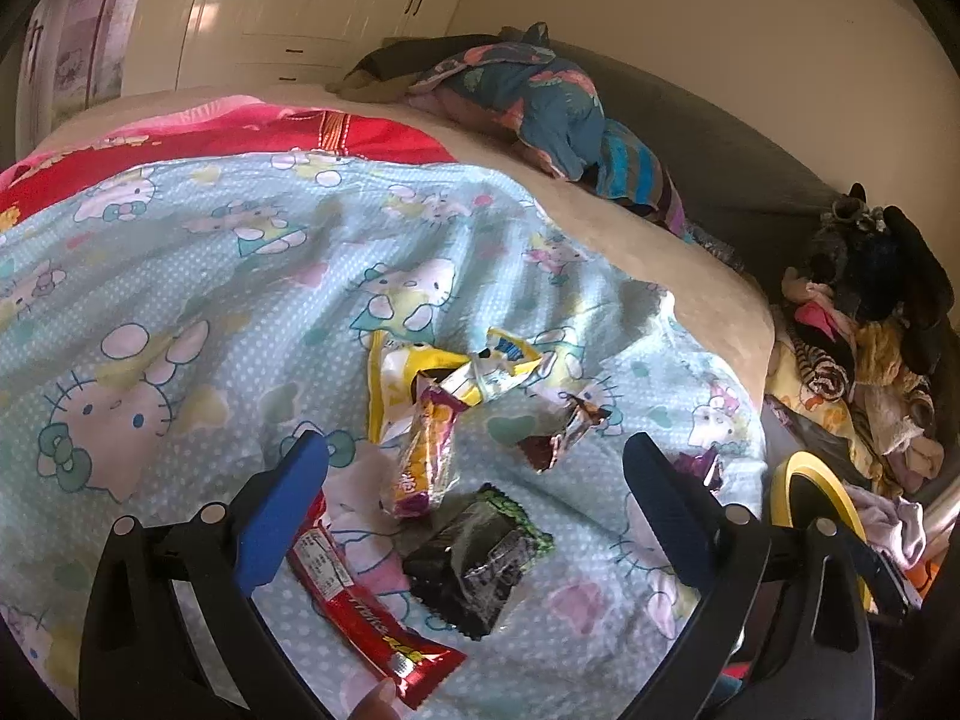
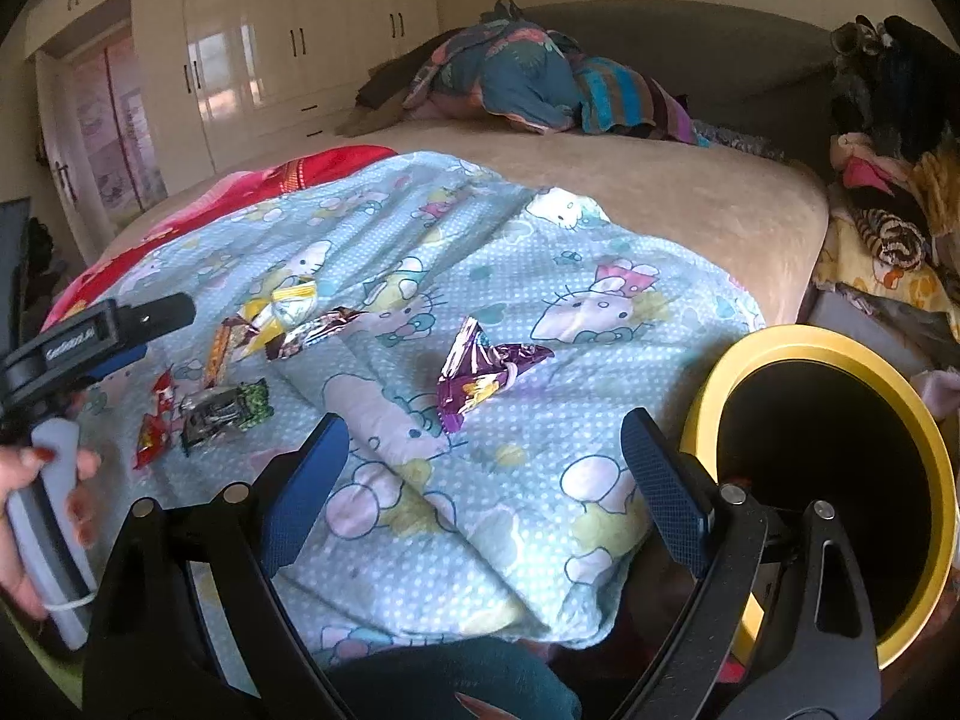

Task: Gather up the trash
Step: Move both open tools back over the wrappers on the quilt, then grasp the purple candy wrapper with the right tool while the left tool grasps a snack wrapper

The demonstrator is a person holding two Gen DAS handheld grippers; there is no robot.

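Several wrappers lie on a light blue cartoon-cat blanket (image 1: pixel 180 252). In the left wrist view my left gripper (image 1: pixel 474 468) is open just above a black and green wrapper (image 1: pixel 474 558), a red wrapper (image 1: pixel 360 600), an orange-purple wrapper (image 1: pixel 423 456), a yellow-white wrapper (image 1: pixel 444 372) and a brown wrapper (image 1: pixel 564 426). In the right wrist view my right gripper (image 2: pixel 486 450) is open and empty, near a purple wrapper (image 2: pixel 480 372). A yellow-rimmed black bin (image 2: pixel 828 480) stands right of the bed. The left gripper (image 2: pixel 114 324) also shows there at the left.
A red blanket (image 1: pixel 240 138) and a beige bedcover (image 2: pixel 660 192) lie beyond. A heap of clothes (image 1: pixel 540 96) sits at the headboard. More clothes and soft toys (image 1: pixel 864 312) pile up right of the bed. White wardrobes (image 2: pixel 270 48) stand behind.
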